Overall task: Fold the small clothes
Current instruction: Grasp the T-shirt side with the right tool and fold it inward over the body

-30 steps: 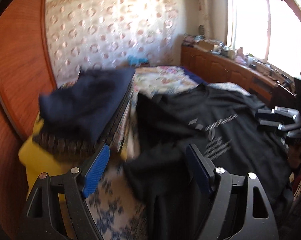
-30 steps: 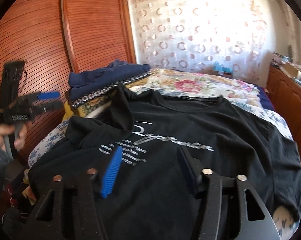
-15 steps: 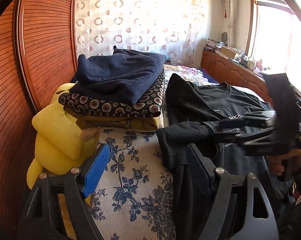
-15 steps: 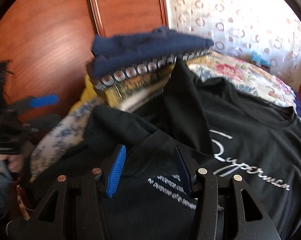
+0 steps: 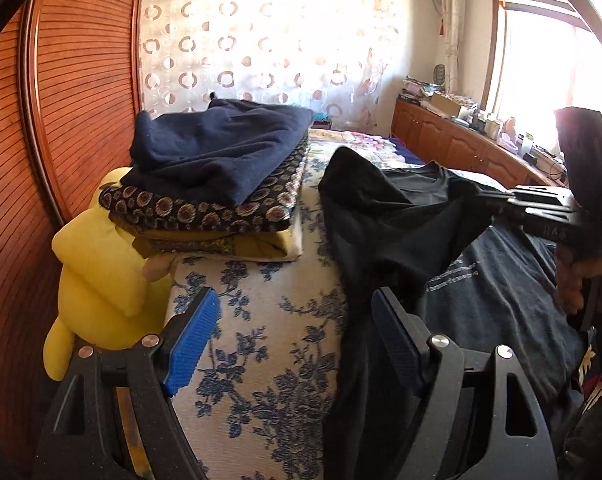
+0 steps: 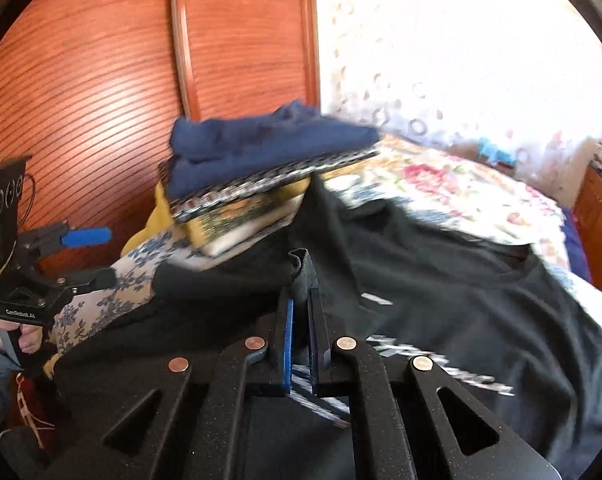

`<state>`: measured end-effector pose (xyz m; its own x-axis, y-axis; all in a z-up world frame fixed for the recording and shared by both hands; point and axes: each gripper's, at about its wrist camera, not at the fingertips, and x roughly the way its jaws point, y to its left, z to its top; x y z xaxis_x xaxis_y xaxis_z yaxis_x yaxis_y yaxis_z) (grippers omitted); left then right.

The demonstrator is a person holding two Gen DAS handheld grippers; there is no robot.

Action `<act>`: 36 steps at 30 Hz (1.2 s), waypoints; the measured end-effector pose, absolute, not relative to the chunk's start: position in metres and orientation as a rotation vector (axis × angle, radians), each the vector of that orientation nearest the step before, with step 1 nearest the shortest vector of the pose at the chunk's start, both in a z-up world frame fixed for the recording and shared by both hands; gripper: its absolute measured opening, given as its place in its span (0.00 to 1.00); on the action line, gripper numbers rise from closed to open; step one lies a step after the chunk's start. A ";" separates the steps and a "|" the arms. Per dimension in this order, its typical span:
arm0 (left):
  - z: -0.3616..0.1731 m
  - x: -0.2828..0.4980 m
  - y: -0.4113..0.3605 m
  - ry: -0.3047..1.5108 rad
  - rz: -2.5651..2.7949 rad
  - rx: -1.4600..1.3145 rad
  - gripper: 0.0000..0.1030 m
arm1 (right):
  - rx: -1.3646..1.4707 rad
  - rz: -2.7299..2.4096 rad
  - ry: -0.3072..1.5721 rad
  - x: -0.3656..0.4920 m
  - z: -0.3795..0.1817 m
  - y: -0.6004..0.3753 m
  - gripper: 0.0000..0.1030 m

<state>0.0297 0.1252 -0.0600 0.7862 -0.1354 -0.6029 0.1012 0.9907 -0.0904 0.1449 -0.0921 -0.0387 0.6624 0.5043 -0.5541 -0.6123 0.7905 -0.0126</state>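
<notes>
Left wrist view: the left gripper (image 5: 297, 344) fills the bottom of the frame, its jaws wide apart and holding nothing, hovering over the floral bedspread (image 5: 261, 320). The black shirt (image 5: 401, 220), the thing to be folded, lies across the right half of the frame; its left side is lifted off the bed into a peak at centre right, and its hem edge hangs down just beside the gripper's right-hand finger. The open jaws sit at that edge, probably so they can take the lower corner while the other hand holds the sleeve. At the right edge the right gripper (image 5: 497, 204) reaches in, its tips buried in the raised cloth. A stack (image 5: 221, 176) of folded clothes, a navy piece on top, sits upper left, resting partly on a yellow plush (image 5: 101, 276) against the wardrobe (image 5: 61, 120).

Right wrist view, blurred: the right gripper (image 6: 301, 280) at bottom centre has its jaws together, clamped on a bunched fold of the shirt (image 6: 441, 280) that sticks up between the pads. The shirt spreads over the right of the frame, its white lettering partly showing. The pinch looks meant to carry the sleeve side inward for a first fold. The left gripper (image 6: 93, 256) shows at left, open, and the stack (image 6: 261, 156) at centre.
</notes>
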 end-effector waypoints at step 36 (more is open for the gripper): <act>-0.095 0.059 0.042 0.800 -0.287 0.145 0.77 | -0.077 0.545 0.744 0.152 -0.073 -0.163 0.39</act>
<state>0.0594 0.0422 -0.0948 0.6609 -0.1980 -0.7239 0.3069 0.9515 0.0199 0.1520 -0.1633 -0.0732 0.6039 0.4437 -0.6622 -0.4973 0.8590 0.1221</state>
